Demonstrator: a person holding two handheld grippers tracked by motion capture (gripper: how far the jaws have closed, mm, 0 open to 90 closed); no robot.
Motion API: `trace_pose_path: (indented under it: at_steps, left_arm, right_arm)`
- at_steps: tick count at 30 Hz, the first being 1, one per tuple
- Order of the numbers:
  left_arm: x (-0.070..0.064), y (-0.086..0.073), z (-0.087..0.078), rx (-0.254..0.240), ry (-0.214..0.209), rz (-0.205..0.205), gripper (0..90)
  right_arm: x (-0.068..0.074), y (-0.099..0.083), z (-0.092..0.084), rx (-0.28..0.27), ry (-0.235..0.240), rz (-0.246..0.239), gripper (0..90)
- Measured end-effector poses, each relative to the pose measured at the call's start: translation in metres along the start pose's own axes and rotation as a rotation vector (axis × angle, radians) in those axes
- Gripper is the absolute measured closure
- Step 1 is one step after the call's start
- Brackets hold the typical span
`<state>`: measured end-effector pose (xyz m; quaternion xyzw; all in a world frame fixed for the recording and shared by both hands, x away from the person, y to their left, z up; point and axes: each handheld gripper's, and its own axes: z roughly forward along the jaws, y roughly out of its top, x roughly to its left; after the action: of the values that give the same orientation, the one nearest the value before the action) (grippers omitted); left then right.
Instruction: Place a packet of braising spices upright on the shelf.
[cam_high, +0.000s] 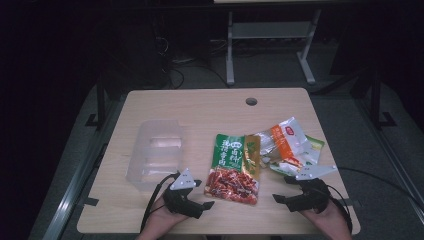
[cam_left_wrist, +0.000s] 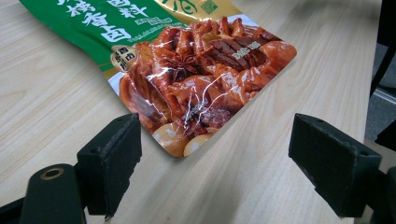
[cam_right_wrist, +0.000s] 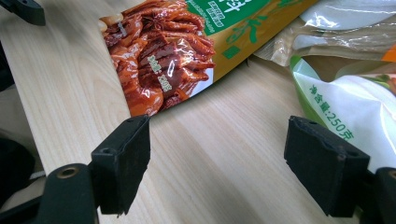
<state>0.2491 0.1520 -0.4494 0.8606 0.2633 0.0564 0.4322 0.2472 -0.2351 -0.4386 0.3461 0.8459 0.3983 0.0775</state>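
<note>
A green and red food packet (cam_high: 234, 167) lies flat in the middle of the wooden table (cam_high: 210, 110). My left gripper (cam_high: 202, 193) rests at the packet's near left corner, jaws open and empty. In the left gripper view the packet (cam_left_wrist: 196, 70) lies just beyond my open left gripper (cam_left_wrist: 219, 158). My right gripper (cam_high: 283, 189) sits to the packet's right near the front edge, also open with nothing between its jaws. In the right gripper view my right gripper (cam_right_wrist: 222, 158) faces bare wood between the red packet (cam_right_wrist: 163, 56) and a white and green packet (cam_right_wrist: 345, 107).
A clear plastic container (cam_high: 155, 155) stands left of the packets. Several orange, white and green packets (cam_high: 287, 145) lie overlapped at the right. A round cable hole (cam_high: 251, 101) is near the far edge. Metal table legs (cam_high: 230, 45) stand on the floor beyond.
</note>
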Motion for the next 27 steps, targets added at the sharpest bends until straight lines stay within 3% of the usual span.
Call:
trace_pose_path:
  at_steps: [7, 12, 16, 27]
  left_arm:
    - [0.001, 0.001, -0.001, -0.012, 0.003, 0.006, 16.9]
    - [0.002, 0.003, -0.001, -0.017, 0.008, 0.025, 16.9]
    - [0.001, 0.004, -0.003, -0.024, 0.021, 0.031, 16.9]
    - [-0.003, 0.013, 0.004, -0.024, 0.025, 0.047, 18.8]
  right_arm:
    - [-0.003, 0.000, 0.002, -0.011, 0.020, 0.020, 20.7]
    - [-0.001, 0.005, 0.004, -0.006, 0.001, 0.015, 19.4]
    - [0.001, 0.016, 0.005, -0.010, -0.003, 0.029, 18.6]
    - [0.004, 0.045, 0.009, 0.003, -0.031, -0.016, 20.9]
